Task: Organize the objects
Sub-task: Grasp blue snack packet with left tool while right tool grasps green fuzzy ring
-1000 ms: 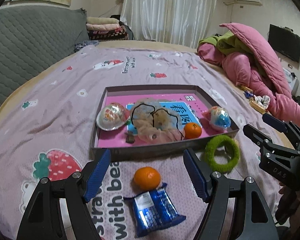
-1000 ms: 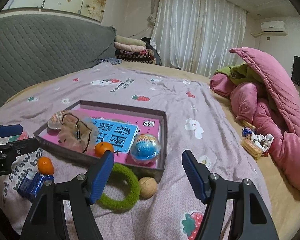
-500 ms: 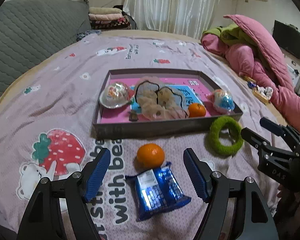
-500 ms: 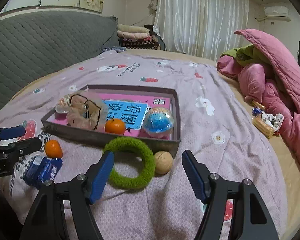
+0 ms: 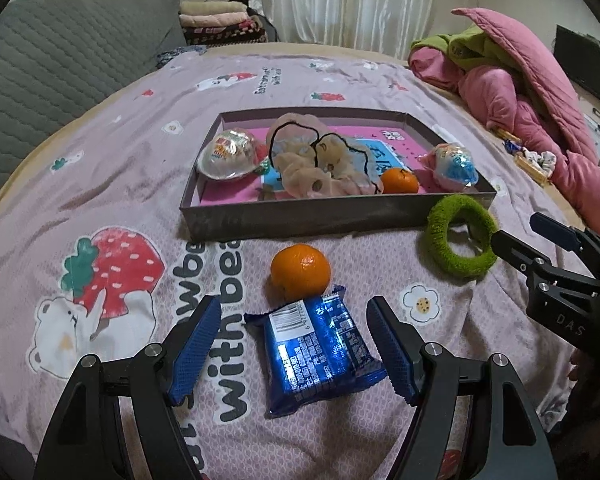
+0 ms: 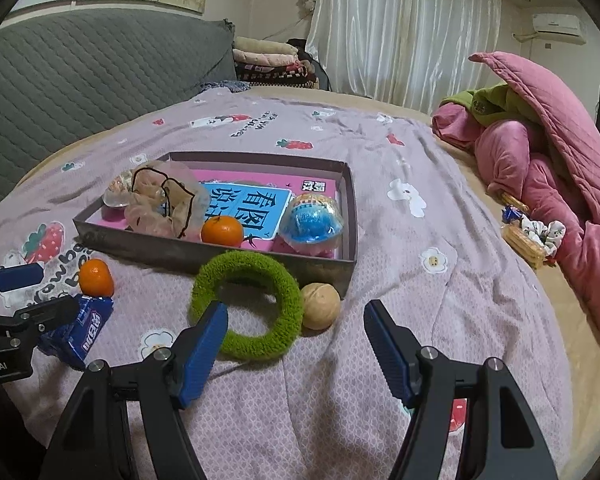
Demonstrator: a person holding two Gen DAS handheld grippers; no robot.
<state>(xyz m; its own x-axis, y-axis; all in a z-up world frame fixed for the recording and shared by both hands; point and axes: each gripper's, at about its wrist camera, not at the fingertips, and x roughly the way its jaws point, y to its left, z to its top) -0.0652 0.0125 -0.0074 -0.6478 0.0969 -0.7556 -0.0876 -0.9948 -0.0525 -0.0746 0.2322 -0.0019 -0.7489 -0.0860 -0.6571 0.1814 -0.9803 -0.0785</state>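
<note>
A shallow grey box (image 5: 300,216) (image 6: 204,250) on the bed holds a pink book, a ruffled scrunchie (image 5: 324,160), an orange (image 5: 399,181), a clear capsule (image 5: 227,154) and a blue capsule toy (image 6: 311,222). In front of it lie a loose orange (image 5: 300,269) (image 6: 96,278), a blue snack packet (image 5: 320,350) (image 6: 80,330), a green fuzzy ring (image 5: 460,236) (image 6: 248,304) and a walnut (image 6: 320,306). My left gripper (image 5: 294,344) is open, its fingers either side of the packet without touching. My right gripper (image 6: 296,344) is open just short of the ring and walnut.
The lilac strawberry-print blanket (image 5: 112,208) covers the bed. A heap of pink and green quilts (image 6: 540,148) lies at the right, with snacks and a scrunchie (image 6: 532,232) beside it. A grey padded headboard (image 6: 80,72) runs along the left.
Both grippers have sunk and tipped downward toward the blanket; the packet, loose orange, ring and walnut now look larger and sit closer between the fingers. Both pairs of jaws kept their width.
</note>
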